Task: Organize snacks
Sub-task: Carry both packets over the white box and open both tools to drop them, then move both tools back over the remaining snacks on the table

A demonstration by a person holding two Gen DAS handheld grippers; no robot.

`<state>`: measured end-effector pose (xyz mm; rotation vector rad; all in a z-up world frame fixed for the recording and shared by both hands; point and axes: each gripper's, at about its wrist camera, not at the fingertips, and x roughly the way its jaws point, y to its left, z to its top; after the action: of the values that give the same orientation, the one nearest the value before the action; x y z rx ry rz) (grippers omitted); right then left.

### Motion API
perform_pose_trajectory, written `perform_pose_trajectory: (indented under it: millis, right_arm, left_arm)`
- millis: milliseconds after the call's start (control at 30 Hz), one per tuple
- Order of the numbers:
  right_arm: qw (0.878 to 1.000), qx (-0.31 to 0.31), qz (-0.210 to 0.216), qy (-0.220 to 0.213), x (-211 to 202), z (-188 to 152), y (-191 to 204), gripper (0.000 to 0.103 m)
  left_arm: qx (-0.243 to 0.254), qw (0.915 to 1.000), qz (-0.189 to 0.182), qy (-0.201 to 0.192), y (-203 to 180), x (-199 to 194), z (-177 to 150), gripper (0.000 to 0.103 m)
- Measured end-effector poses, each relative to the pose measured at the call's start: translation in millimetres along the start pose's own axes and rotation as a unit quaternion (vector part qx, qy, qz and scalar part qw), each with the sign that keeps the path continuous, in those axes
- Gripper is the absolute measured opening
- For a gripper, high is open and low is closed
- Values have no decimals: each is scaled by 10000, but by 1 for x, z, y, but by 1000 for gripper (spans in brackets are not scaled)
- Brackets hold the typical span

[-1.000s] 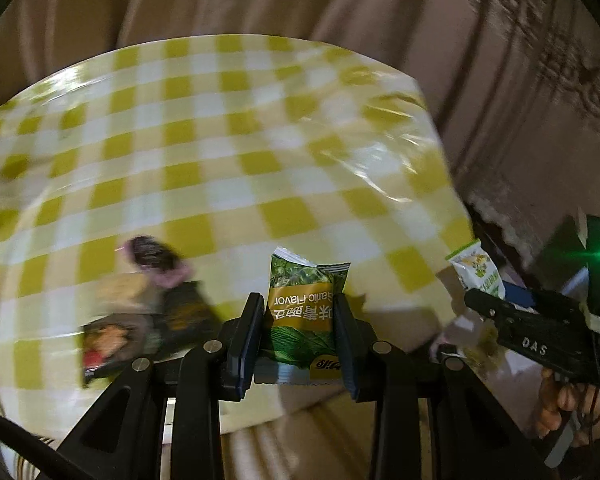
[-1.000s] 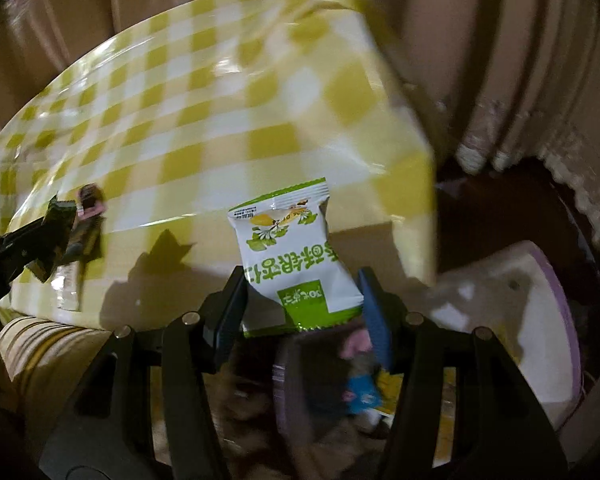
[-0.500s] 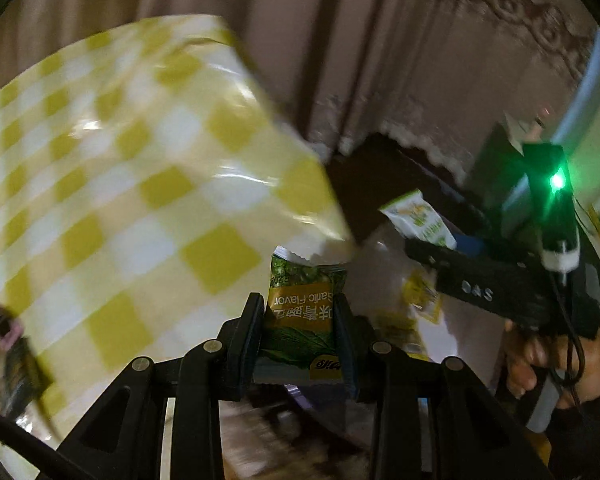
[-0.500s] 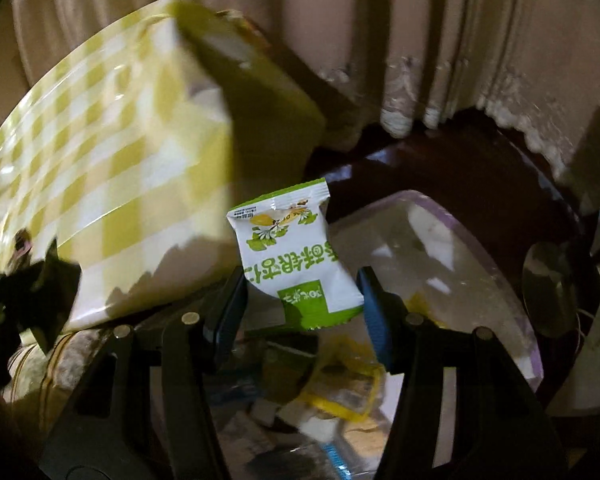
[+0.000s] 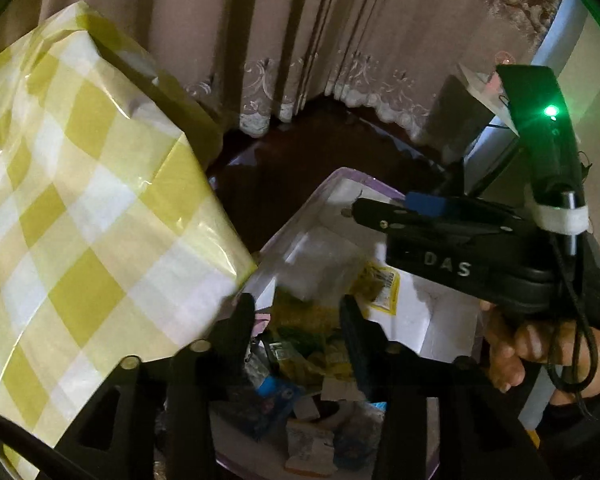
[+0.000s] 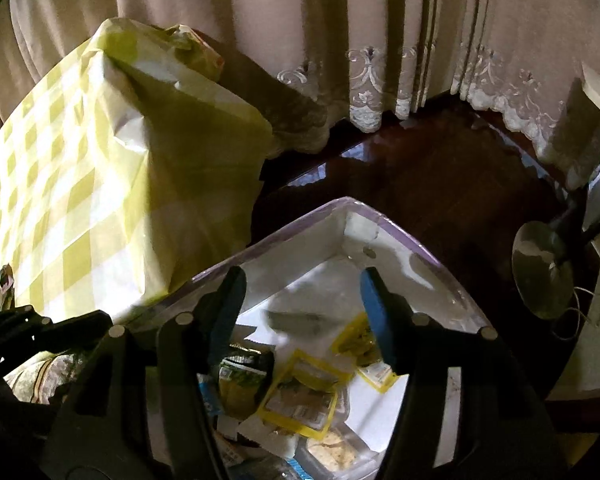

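Beige curtains (image 6: 300, 40) hang behind a bench (image 5: 80, 200) in yellow check; beside it, lower, sits a white bin (image 6: 352, 206). Both grippers, left (image 5: 296, 320) and right (image 6: 300, 304), hover over it with jaws opening and empty, evidently to drop snacks. The snack packets (image 6: 300, 396) lie heaped inside the bin.

Snack packets (image 6: 300, 396) lie in the bin (image 6: 352, 204), right of the table (image 6: 80, 200)

Black right gripper (image 5: 380, 216), blue pads, "DAS" lettering
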<state>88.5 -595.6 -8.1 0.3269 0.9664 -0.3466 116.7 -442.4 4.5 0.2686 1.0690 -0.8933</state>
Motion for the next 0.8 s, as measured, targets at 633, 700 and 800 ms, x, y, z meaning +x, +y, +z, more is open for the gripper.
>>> perform_pose_trajectory:
  millis: [633, 700, 800]
  right_arm:
    - [9997, -168, 122, -100, -23, -1, 25, 67]
    - [9995, -226, 207, -99, -24, -1, 34, 67]
    - [9987, -354, 350, -72, -27, -4, 50, 67]
  left_arm:
    - [-1094, 9913, 337, -648, 61, -53, -23, 56]
    - [-1171, 9899, 362, -708, 67, -60, -27, 56]
    - [-1342, 9871, 404, -779, 77, -67, -34, 56]
